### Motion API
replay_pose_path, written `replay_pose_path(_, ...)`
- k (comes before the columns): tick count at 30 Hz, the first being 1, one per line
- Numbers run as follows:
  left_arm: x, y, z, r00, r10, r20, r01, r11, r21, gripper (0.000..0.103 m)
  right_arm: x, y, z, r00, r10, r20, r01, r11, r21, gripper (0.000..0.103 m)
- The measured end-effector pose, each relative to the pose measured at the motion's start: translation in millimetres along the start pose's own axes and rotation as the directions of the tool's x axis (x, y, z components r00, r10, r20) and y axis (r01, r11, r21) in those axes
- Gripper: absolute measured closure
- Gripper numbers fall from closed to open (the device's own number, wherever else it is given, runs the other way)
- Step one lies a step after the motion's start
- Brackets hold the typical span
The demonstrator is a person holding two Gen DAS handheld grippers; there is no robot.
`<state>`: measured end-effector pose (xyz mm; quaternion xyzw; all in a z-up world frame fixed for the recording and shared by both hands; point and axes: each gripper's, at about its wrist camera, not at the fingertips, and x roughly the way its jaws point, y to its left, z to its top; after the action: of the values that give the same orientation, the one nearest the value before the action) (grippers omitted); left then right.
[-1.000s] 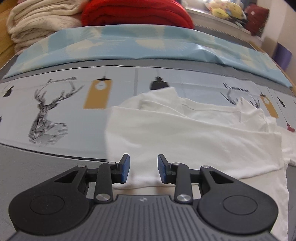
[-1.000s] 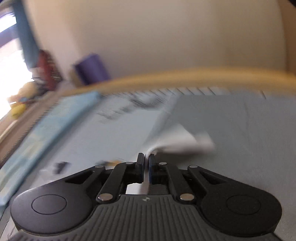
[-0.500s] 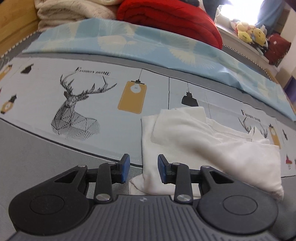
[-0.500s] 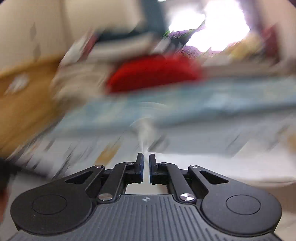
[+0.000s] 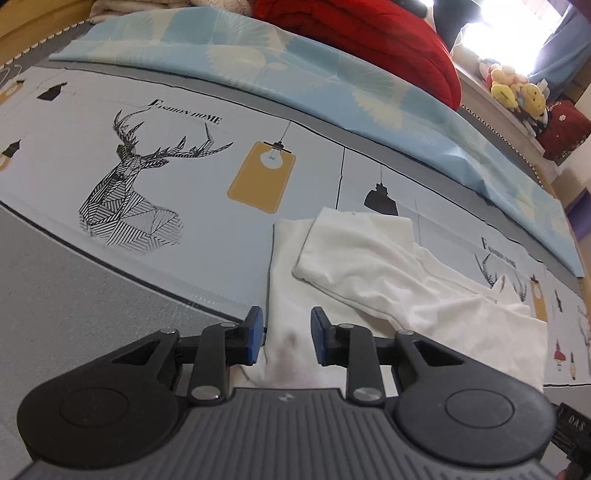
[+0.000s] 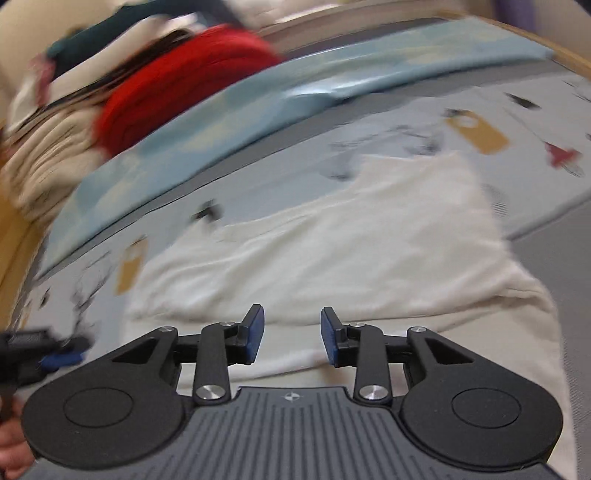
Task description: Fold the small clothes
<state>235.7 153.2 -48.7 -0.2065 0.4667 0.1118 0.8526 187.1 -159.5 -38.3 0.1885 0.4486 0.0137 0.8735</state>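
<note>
A small white garment (image 5: pixel 388 280) lies partly folded on the printed bedsheet, with a sleeve laid over its body. My left gripper (image 5: pixel 287 338) is open, its blue pads (image 5: pixel 255 334) straddling the garment's near left corner. In the right wrist view the same white garment (image 6: pixel 332 243) spreads across the middle. My right gripper (image 6: pixel 291 338) is open just above the garment's near edge, holding nothing. The left gripper also shows at the left edge of the right wrist view (image 6: pixel 44 350), blurred.
A light blue pillow (image 5: pixel 295 70) runs along the back of the bed, with a red blanket (image 5: pixel 369 33) and cream blankets (image 6: pixel 48 158) behind it. Plush toys (image 5: pixel 517 92) sit at the far right. The sheet (image 5: pixel 129 173) has deer and lamp prints.
My right gripper has swung round to face the garment and opened, letting go of the white cloth it held. My left gripper has shifted to the garment's left corner and stays open.
</note>
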Motion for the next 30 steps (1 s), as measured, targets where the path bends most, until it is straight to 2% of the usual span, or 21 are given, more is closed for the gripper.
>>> replay_pose_path(4,10.6,-13.2,0.3,1.000,-0.003,0.009,0.003,1.000,-0.004,0.073,22.2,-39.4,15.3,0.996,-0.089,-0.022,0.091,0.989,0.115,0.068)
replay_pose_path(7,20.5,-23.7,2.1,1.000,-0.006,0.020,0.006,1.000,0.018,0.073,25.6,-78.9,23.4,0.990,-0.133,-0.042,0.140,0.951,0.274,0.068)
replay_pose_path(10,33.7,-26.0,5.9,1.000,-0.018,0.016,0.018,1.000,0.004,0.073,39.5,-97.2,26.8,0.986,-0.143,-0.082,0.162,0.920,0.357,0.069)
replay_pose_path(11,38.1,-24.5,7.1,1.000,-0.021,0.013,0.021,1.000,-0.013,0.073,41.4,-102.1,27.0,0.985,-0.147,-0.088,0.169,0.909,0.382,0.075)
replay_pose_path(12,43.3,-22.1,8.2,1.000,-0.023,0.009,0.024,0.999,-0.038,0.073,40.5,-105.2,24.9,0.984,-0.155,-0.089,0.178,0.898,0.402,0.086)
replay_pose_path(13,47.1,-20.2,9.1,1.000,-0.026,0.007,0.026,0.998,-0.057,0.073,37.6,-107.5,24.6,0.982,-0.167,-0.087,0.188,0.890,0.415,0.091)
replay_pose_path(15,53.2,-17.8,9.7,1.000,-0.028,-0.001,0.028,0.996,-0.086,0.072,36.2,-107.6,26.0,0.981,-0.180,-0.078,0.196,0.885,0.422,0.094)
replay_pose_path(19,64.3,-17.1,10.7,0.999,-0.035,-0.014,0.033,0.992,-0.121,0.065,38.9,-111.9,29.0,0.977,-0.194,-0.086,0.212,0.866,0.452,0.095)
replay_pose_path(25,76.6,-12.1,15.8,0.999,-0.037,0.002,0.037,0.986,-0.165,0.064,38.2,-116.3,31.5,0.974,-0.211,-0.081,0.223,0.847,0.482,0.096)
replay_pose_path(28,80.0,-14.3,17.3,0.999,-0.031,0.017,0.034,0.988,-0.148,0.072,37.9,-115.7,31.0,0.974,-0.212,-0.082,0.225,0.847,0.481,0.095)
replay_pose_path(29,81.2,-15.8,17.6,1.000,-0.019,0.021,0.022,0.991,-0.134,0.088,38.4,-115.1,31.3,0.974,-0.210,-0.085,0.225,0.849,0.478,0.095)
replay_pose_path(30,81.3,-16.8,17.7,1.000,-0.004,0.029,0.008,0.993,-0.119,0.096,38.2,-114.6,31.9,0.974,-0.210,-0.087,0.226,0.851,0.474,0.095)
